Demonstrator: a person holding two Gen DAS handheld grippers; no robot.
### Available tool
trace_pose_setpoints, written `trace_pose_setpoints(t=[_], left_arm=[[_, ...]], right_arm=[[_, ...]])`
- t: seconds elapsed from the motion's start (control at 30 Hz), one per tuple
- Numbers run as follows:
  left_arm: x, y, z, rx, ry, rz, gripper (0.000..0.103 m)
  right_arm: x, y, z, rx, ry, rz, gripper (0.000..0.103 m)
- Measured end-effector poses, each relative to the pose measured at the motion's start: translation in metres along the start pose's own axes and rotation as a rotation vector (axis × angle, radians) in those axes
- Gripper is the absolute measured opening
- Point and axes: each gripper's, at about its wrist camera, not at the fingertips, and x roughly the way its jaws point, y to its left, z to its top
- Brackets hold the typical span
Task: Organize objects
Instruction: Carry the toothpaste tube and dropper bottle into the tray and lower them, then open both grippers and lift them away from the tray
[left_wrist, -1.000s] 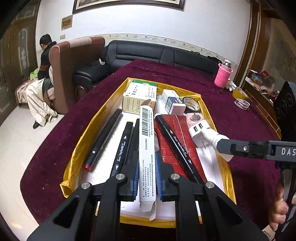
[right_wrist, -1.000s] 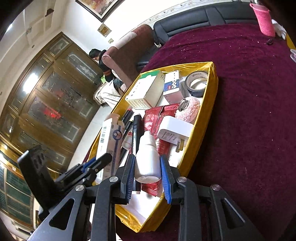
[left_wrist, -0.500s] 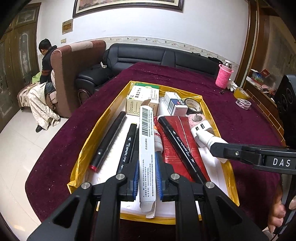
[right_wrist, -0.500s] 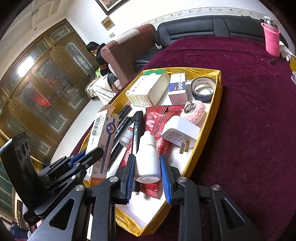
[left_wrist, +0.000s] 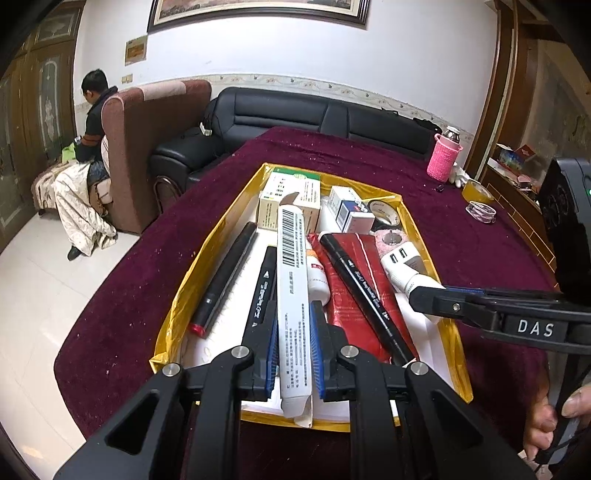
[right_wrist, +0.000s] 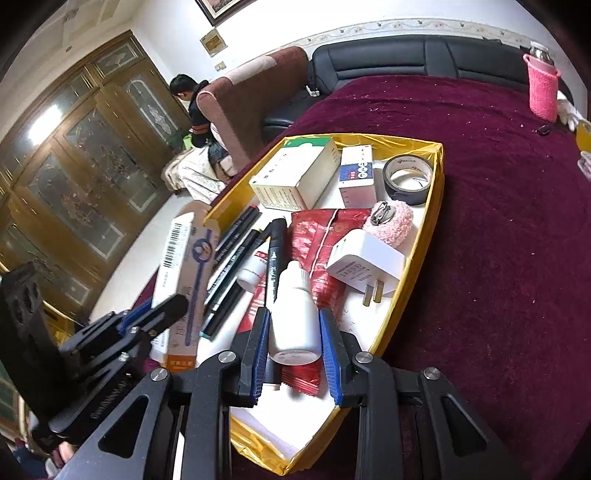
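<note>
My left gripper (left_wrist: 294, 332) is shut on a long white carton with a barcode (left_wrist: 291, 280), held over the near end of the yellow-rimmed tray (left_wrist: 221, 236). My right gripper (right_wrist: 294, 332) is shut on a white dropper bottle (right_wrist: 295, 317), nozzle pointing away, above the tray's (right_wrist: 437, 192) near right part. In the left wrist view that bottle (left_wrist: 406, 275) sticks out of the right gripper (left_wrist: 424, 295) at the tray's right side. In the right wrist view the left gripper (right_wrist: 162, 310) and its carton (right_wrist: 184, 266) sit low on the left.
In the tray lie several black markers (left_wrist: 225, 277), red foil packets (right_wrist: 325, 236), a small white bottle (left_wrist: 317, 275), a white plug adapter (right_wrist: 365, 266), a pink puff (right_wrist: 393, 221), black tape (right_wrist: 408, 179) and two boxes (right_wrist: 295, 173). A pink-sleeved flask (left_wrist: 445, 157) stands on the maroon cloth.
The right gripper has rolled and drifted a little with the dropper bottle, so the tray looks more upright in its view. The left gripper still holds the carton in much the same place.
</note>
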Motion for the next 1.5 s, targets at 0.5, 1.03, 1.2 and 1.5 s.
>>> trace_pose_setpoints(t=[0.5, 1.03, 1.2, 1.5], left_arm=[[0.026, -0.001, -0.008, -0.008, 0.087, 0.005, 0.015], [0.018, -0.003, -0.006, -0.031, 0.038, -0.008, 0.078], [0.009, -0.007, -0.003, -0.025, -0.002, 0.022, 0.085], [-0.024, -0.022, 0.007, 0.000, -0.182, 0.183, 0.101]], right_arm=[[0.008, 0.003, -0.007, -0.048, 0.034, -0.155, 0.030], [-0.008, 0.007, -0.014, -0.005, 0.007, -0.107, 0.049], [-0.022, 0.004, -0.015, 0.020, -0.059, -0.111, 0.065], [-0.047, -0.021, -0.014, 0.107, -0.161, -0.126, 0.078]])
